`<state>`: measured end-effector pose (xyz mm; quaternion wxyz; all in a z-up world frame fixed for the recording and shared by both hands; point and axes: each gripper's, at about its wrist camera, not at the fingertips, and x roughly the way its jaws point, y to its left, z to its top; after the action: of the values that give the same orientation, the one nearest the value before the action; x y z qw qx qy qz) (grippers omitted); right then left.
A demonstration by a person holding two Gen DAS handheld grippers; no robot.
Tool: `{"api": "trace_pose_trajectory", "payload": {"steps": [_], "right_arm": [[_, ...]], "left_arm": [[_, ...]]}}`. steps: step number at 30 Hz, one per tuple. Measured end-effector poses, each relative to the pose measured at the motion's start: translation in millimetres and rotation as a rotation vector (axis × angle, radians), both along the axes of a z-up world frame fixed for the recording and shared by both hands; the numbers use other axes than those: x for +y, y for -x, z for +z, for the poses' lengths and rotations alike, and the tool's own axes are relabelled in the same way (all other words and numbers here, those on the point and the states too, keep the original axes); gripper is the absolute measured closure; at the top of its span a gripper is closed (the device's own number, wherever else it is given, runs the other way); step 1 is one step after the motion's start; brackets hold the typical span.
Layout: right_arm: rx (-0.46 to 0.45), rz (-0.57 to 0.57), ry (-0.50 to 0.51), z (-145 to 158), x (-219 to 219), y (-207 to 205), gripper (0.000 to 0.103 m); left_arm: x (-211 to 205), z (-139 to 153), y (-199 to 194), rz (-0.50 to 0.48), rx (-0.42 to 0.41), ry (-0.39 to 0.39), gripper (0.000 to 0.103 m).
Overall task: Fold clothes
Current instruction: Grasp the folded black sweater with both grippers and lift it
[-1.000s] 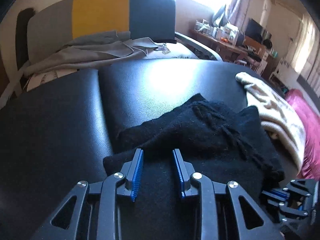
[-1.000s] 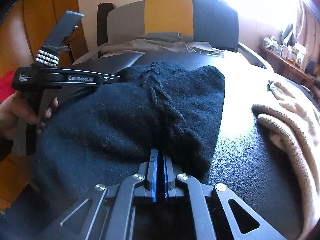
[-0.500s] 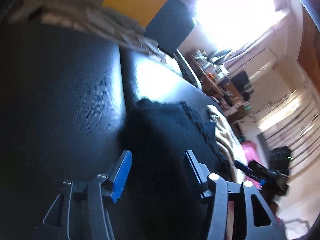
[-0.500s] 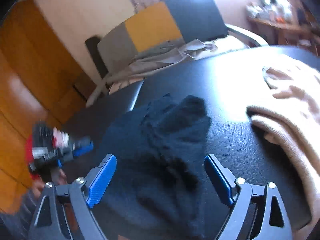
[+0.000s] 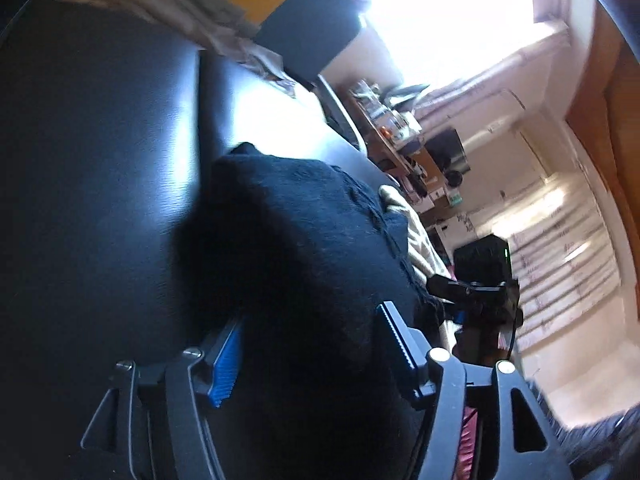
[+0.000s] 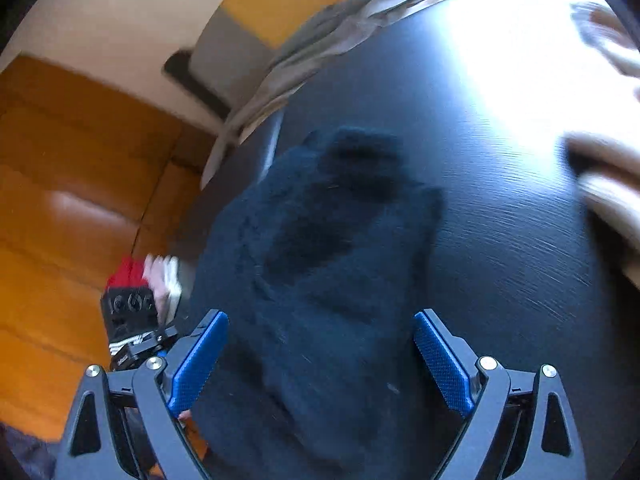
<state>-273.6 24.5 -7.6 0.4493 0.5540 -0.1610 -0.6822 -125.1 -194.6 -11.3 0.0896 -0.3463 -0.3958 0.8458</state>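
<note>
Your black knitted garment [image 6: 320, 264] runs out under the bottom edge in the right wrist view, so you cannot see its near hem. Right of that garment, the beige garment [image 6: 608, 184] is smeared by motion and cut by the frame edge. Left of it, your hand [image 6: 160, 280] is a blur; its grip is unreadable. In the left wrist view, the cluttered shelf [image 5: 396, 132] beyond the garment is too small to read.

Blown-out window [image 5: 448, 12] glare; motion blur; curved fisheye edges.
</note>
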Motion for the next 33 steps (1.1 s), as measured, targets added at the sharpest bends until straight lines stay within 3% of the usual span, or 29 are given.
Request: {"api": "trace_pose_trajectory", "payload": {"steps": [1, 5, 7, 8, 9, 10, 12, 14, 17, 20, 24, 30, 33], "right_arm": [[-0.001, 0.030, 0.014, -1.7, -7.7, 0.0, 0.000], [0.038, 0.070, 0.019, -4.1, -23.3, 1.6, 0.000], [0.023, 0.073, 0.030, -5.9, -23.2, 3.9, 0.000], [0.029, 0.068, 0.016, -5.1, -23.7, 2.3, 0.001], [0.046, 0.057, -0.013, -3.0, -25.1, -1.7, 0.009], [0.063, 0.046, -0.043, -0.9, -26.5, -5.7, 0.030], [0.098, 0.024, -0.102, 3.2, -29.3, -13.6, 0.059], [0.125, 0.033, -0.123, 8.8, -37.5, -26.6, 0.062], [0.159, 0.081, -0.108, 19.9, -59.5, -47.2, 0.067], [0.169, 0.157, -0.043, 32.6, -98.0, -70.1, 0.068], [0.213, 0.307, 0.056, 66.6, -177.6, -100.9, 0.068], [0.335, 0.572, 0.233, 157.5, -332.9, -161.9, 0.068], [0.408, 0.684, 0.320, 209.3, -412.4, -198.4, 0.068]], "left_arm": [[4.3, 1.2, 5.0, -0.018, -0.003, 0.014, 0.035], [10.6, 0.6, 20.4, -0.058, -0.055, 0.000, 0.037], [4.8, -3.0, 20.0, -0.037, -0.063, -0.051, 0.057], [3.2, -4.6, 18.6, -0.027, -0.069, -0.072, 0.059], [4.0, -1.2, 14.0, -0.020, -0.057, -0.065, 0.063], [4.9, 2.1, 9.4, -0.013, -0.044, -0.059, 0.065], [6.3, 9.0, -0.4, 0.001, -0.018, -0.048, 0.066], [4.3, 18.6, -15.6, 0.019, 0.025, -0.059, 0.067], [-2.0, 40.9, -48.8, 0.061, 0.085, -0.014, 0.067], [-13.8, 69.0, -91.9, 0.132, 0.133, 0.054, 0.067], [-44.7, 119.1, -173.9, 0.306, 0.201, 0.187, 0.067], [-98.2, 210.1, -307.2, 0.618, 0.319, 0.431, 0.066], [-122.1, 251.9, -359.4, 0.775, 0.332, 0.537, 0.066]]}}
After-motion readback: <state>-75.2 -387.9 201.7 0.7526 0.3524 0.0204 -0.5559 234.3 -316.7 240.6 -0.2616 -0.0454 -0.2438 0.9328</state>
